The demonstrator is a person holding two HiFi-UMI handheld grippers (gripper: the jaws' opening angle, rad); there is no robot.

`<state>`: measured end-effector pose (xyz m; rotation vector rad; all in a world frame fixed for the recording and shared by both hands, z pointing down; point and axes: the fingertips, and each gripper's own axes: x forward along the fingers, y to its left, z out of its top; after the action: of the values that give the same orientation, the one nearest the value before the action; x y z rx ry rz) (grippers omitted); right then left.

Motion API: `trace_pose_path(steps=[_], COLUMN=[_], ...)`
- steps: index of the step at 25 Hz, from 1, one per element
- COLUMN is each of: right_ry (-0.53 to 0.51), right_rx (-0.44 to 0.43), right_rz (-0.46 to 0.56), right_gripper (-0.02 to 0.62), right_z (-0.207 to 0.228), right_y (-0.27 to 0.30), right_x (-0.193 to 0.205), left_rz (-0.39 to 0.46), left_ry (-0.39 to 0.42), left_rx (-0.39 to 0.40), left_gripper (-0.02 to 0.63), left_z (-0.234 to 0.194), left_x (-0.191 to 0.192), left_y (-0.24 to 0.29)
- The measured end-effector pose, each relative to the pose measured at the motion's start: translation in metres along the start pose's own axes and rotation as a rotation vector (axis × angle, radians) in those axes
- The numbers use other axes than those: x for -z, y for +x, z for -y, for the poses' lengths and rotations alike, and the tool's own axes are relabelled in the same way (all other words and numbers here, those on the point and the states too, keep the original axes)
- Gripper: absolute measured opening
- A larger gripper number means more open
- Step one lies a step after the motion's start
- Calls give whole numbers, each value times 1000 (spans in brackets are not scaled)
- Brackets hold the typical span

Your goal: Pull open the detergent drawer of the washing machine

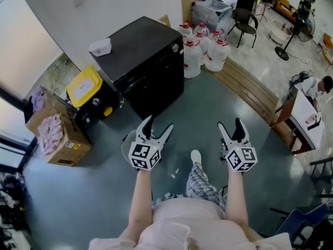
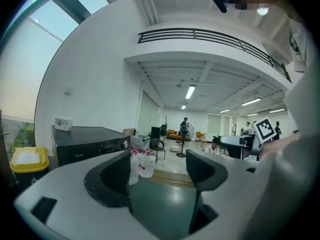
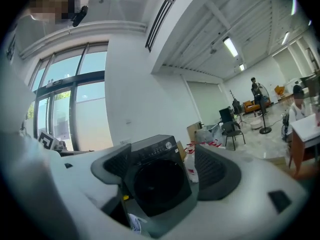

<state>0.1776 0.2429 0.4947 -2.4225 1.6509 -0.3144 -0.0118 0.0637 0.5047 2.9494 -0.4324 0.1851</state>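
The black front-loading washing machine (image 1: pixel 145 61) stands against the wall ahead of me, with a small white item (image 1: pixel 100 47) on its lid. Its control strip with a round knob (image 1: pixel 175 48) runs along the top of the front; the drawer's outline is too small to make out. My left gripper (image 1: pixel 160 123) and right gripper (image 1: pixel 229 123) hover side by side above the floor, well short of the machine, both open and empty. In the right gripper view the washing machine (image 3: pixel 155 179) shows between the spread jaws of the right gripper (image 3: pixel 162 171). The left gripper (image 2: pixel 157 174) points past the washing machine (image 2: pixel 85 144).
A yellow-lidded bin (image 1: pixel 83 86) and a cardboard box (image 1: pixel 54 134) stand left of the machine. White jugs with red caps (image 1: pixel 203 48) cluster to its right, with a chair (image 1: pixel 243 22) behind. A wooden floor strip (image 1: pixel 250 87) and a desk with a seated person (image 1: pixel 317 85) lie right.
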Motion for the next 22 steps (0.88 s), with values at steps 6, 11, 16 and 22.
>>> trace_pose_path(steps=[6,11,16,22], right_ry=[-13,-28,-40,-42], right_rx=[-142,-261,-365,-439], right_rz=[-44,-79,-120,-145], right_gripper=[393,393,393,393], right_z=[26,28,15,-1], right_y=[99,164,212,259], right_x=[-29,-35,-29,-20], left_rz=[1,22,48,37], left_ry=[-9,-27,-53,-54], left_rx=[-121,-250,-362,-447], left_gripper=[337,337,337,337], left_z=[-27,-55,-81,-111], left_x=[-24,-33,-34,-30], left_y=[55,71,76,81])
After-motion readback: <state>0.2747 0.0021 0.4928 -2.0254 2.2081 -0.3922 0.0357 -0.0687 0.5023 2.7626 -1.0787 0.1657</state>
